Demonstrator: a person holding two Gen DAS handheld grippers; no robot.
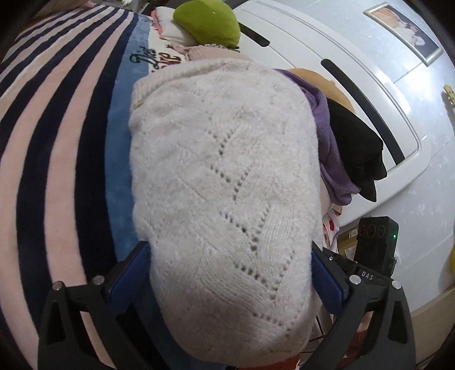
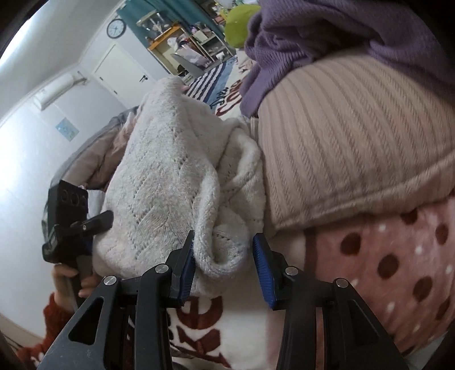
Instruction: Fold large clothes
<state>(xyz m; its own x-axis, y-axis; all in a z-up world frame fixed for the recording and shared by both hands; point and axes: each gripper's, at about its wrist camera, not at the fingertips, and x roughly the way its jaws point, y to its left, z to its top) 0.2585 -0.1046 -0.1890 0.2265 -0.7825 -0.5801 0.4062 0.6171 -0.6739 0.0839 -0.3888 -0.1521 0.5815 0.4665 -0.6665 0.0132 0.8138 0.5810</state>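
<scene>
A folded white knit sweater with an openwork pattern lies between the wide-spread blue pads of my left gripper, which is open around its near end. In the right wrist view the same sweater is bunched and lifted off the bed. A fold of it sits between the blue pads of my right gripper, whose jaws stand open, the left pad touching the knit. The left gripper shows at the left, held by a hand, its fingertips hidden by the sweater.
A striped pink and navy blanket covers the bed. A pile of folded clothes lies beside the sweater: purple knit, beige ribbed knit, black garment, green item. A dotted pink blanket lies below. A white headboard stands behind.
</scene>
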